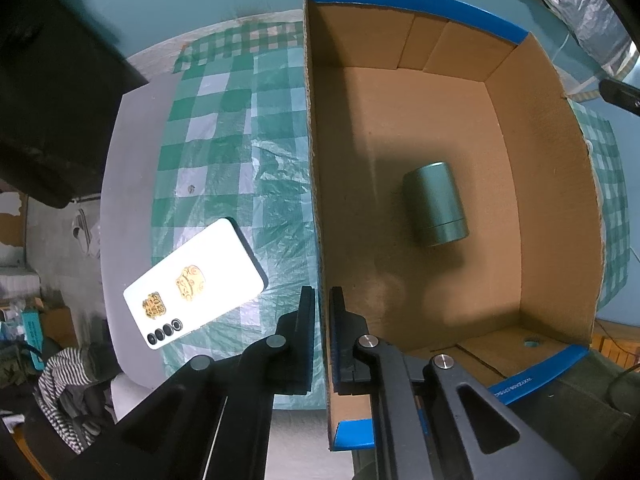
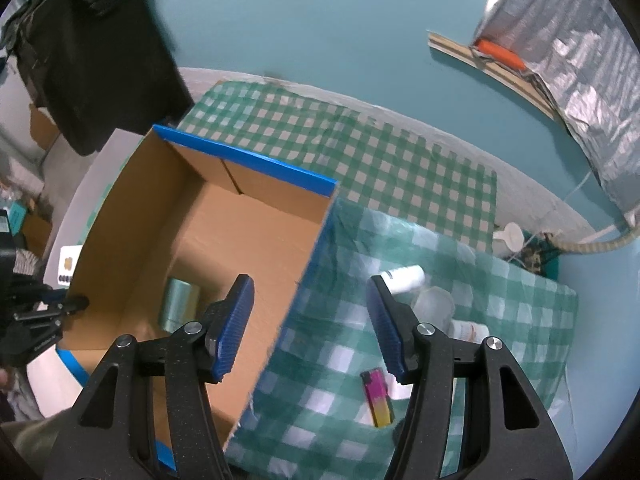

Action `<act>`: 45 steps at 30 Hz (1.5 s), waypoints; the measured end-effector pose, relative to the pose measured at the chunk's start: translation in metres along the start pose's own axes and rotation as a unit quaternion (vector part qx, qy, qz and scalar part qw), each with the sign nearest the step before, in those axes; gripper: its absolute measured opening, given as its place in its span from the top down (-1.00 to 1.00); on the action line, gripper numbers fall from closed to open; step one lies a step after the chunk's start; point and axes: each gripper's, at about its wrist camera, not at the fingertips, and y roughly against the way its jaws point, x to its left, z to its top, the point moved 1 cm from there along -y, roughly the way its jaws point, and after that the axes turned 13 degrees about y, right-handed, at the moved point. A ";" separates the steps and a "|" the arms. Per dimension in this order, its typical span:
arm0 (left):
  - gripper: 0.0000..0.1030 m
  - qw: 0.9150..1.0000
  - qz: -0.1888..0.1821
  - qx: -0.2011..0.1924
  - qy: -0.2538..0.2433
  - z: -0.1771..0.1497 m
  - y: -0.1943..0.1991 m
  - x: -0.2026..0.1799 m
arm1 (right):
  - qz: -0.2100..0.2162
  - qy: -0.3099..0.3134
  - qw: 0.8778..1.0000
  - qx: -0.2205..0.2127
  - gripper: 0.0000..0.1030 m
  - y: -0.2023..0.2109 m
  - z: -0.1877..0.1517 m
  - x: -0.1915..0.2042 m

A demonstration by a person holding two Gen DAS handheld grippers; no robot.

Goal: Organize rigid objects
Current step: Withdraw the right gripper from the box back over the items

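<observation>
Cardboard box (image 1: 440, 120) with blue-taped edges sits open on a green-and-white checked cloth (image 1: 240, 140), and a green cylindrical tin (image 1: 435, 204) lies on its side on the box floor, touching none of the walls. The left gripper (image 1: 322, 300) points straight down over the box's left wall, one finger outside and one inside, and its jaws are pinched together on the thin cardboard edge of that wall. Just outside the box on that side, a white phone (image 1: 196, 284) lies back-up on the cloth, with gold stickers and a row of dark lenses showing, apart from the box and from the gripper. The right gripper (image 2: 310, 320) hangs above the box's right wall with its blue-padded jaws standing apart and nothing between them; no pad touches the cardboard. From this view the tin (image 2: 178, 304) shows low in the box, left of the near finger. On the cloth to the right of the box lie a white bottle (image 2: 402, 278) on its side, a clear lidded tub (image 2: 434, 304) just beside it, and a pink-and-yellow lighter (image 2: 378, 398) nearer the camera, all well clear of the box
</observation>
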 end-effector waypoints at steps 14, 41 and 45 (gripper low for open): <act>0.90 1.000 0.000 0.000 0.000 0.000 0.000 0.000 | -0.015 -0.069 0.997 0.019 -0.12 0.010 -0.046 -0.038; 0.90 1.000 0.007 0.009 0.004 -0.002 -0.002 0.000 | -0.033 -0.152 0.982 0.109 -0.12 -0.055 -0.160 -0.126; 0.90 1.000 0.010 0.009 0.005 -0.002 -0.002 -0.001 | -0.033 -0.142 0.982 0.122 -0.12 -0.068 -0.165 -0.127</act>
